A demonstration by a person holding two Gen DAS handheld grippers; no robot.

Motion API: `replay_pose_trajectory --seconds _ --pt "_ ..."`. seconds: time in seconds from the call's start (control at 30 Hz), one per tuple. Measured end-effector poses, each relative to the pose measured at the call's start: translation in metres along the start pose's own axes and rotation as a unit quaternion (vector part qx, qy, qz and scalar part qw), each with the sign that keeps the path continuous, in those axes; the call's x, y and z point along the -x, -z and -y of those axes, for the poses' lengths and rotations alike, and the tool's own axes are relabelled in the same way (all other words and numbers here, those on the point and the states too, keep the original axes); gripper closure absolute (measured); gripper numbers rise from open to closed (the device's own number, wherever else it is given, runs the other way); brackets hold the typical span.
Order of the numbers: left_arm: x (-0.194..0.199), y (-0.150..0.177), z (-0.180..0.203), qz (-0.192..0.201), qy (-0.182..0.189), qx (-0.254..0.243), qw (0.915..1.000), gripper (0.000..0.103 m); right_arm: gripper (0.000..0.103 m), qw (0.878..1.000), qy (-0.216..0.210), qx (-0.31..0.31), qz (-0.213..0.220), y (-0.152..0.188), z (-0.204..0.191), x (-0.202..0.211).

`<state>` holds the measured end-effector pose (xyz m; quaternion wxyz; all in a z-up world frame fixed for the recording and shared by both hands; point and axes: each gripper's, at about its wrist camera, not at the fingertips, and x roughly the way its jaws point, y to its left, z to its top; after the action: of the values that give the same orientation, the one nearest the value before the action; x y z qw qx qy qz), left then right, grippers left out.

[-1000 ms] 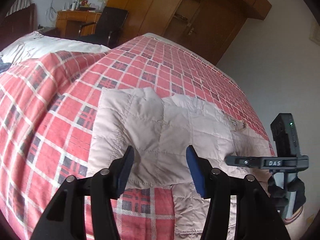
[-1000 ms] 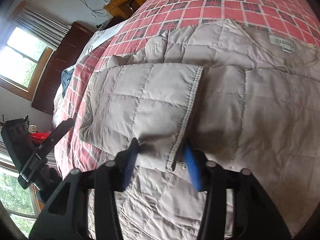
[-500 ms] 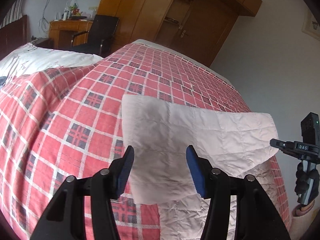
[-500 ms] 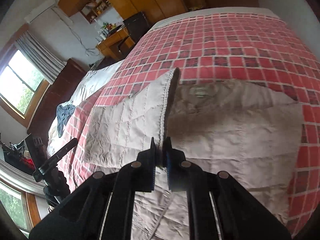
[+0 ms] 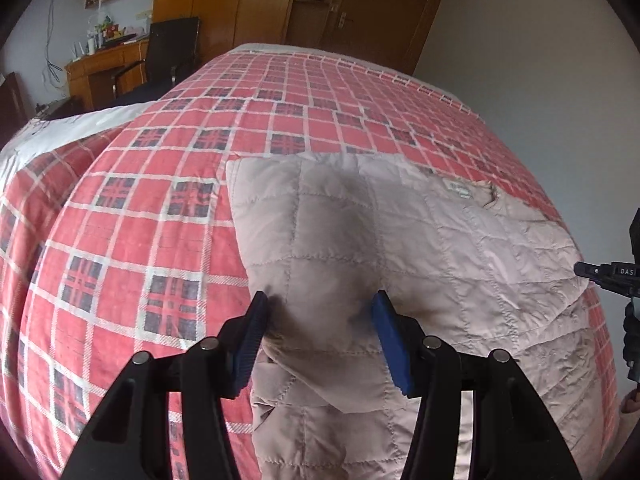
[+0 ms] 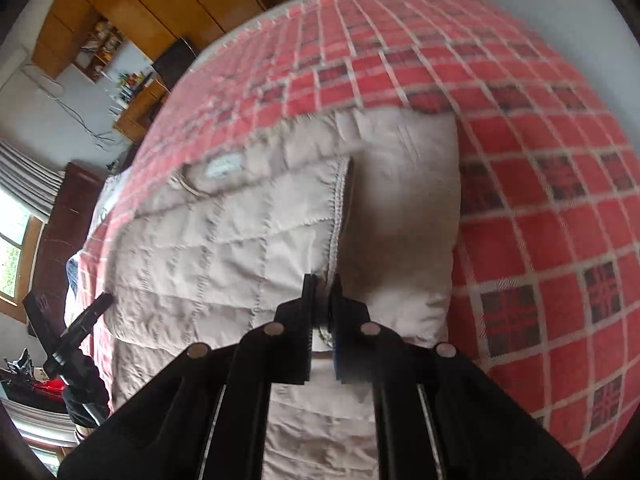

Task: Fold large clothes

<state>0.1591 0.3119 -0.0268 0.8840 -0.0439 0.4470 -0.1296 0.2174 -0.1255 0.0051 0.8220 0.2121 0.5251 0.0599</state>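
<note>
garment: pale quilted jacket (image 5: 400, 248), lying on the bed (image 5: 168, 208) over the red plaid cover, toward the near edge; a sleeve or side panel is folded across its body
label: white neck tag (image 5: 458, 189) visible at the collar, far side of the jacket in the left wrist view
left claw (image 5: 320, 332): fingers spread wide, blue pads (image 5: 390, 336) clear of each other, nothing gripped; sits just above the folded panel near its left edge, fabric showing between the pads
right claw (image 6: 321, 300): fingers pinched nearly together on the stitched hem of the folded panel (image 6: 338, 216); fabric hangs from the pinch
right wrist view: motion-blurred, jacket (image 6: 224, 248) detail soft; left claw's handle (image 6: 66, 332) visible at lower left
room: wooden wardrobe (image 5: 224, 4) and door (image 5: 340, 4) behind the bed, desk (image 5: 100, 68) with black chair (image 5: 172, 48) at left, window (image 6: 12, 248) at the edge of the right wrist view
</note>
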Motion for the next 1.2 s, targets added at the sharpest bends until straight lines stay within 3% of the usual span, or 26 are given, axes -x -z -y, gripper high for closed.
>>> replay_pose_trajectory --seconds 0.2,0.27,0.37,0.47,0.6,0.73,0.9,1.0,1.1,1.2 --pt "-0.010 0.007 -0.013 -0.021 0.019 0.024 0.9993 0.044 0.087 1.000 0.020 0.009 -0.001 0.004 0.005 -0.010" --pt "0.000 0.007 -0.013 -0.013 0.017 0.024 0.9995 0.045 0.074 0.998 0.051 0.025 0.022 0.005 -0.002 0.007" --pt "0.023 0.004 -0.006 0.011 0.026 0.015 0.9995 0.045 0.074 0.995 0.061 0.058 0.060 0.010 -0.017 0.032" --pt "0.037 0.002 0.011 0.021 0.027 -0.003 0.9994 0.044 0.074 0.995 0.030 0.086 0.041 0.018 -0.034 0.031" --pt "0.025 0.001 0.028 -0.005 0.025 -0.015 0.9995 0.043 0.074 0.995 0.030 0.090 0.006 0.024 -0.044 0.007" --pt "0.000 0.007 0.029 -0.032 -0.002 -0.025 0.9992 0.043 0.079 0.997 0.037 0.062 -0.014 0.019 -0.030 -0.015" --pt "-0.007 0.010 0.033 -0.040 -0.015 -0.037 0.9984 0.043 0.081 0.998 0.041 0.052 -0.023 0.019 -0.024 -0.032" --pt "0.007 0.010 0.029 -0.041 -0.004 -0.021 0.9989 0.043 0.076 0.997 0.032 0.063 -0.004 0.026 -0.031 -0.012" --pt "0.045 0.020 0.017 -0.029 0.023 -0.017 0.9992 0.043 0.062 0.995 0.011 0.097 0.021 0.049 -0.034 0.032" --pt "0.089 0.044 0.001 -0.024 0.034 -0.030 0.9987 0.033 0.053 0.990 -0.013 0.134 0.031 0.090 -0.025 0.078"
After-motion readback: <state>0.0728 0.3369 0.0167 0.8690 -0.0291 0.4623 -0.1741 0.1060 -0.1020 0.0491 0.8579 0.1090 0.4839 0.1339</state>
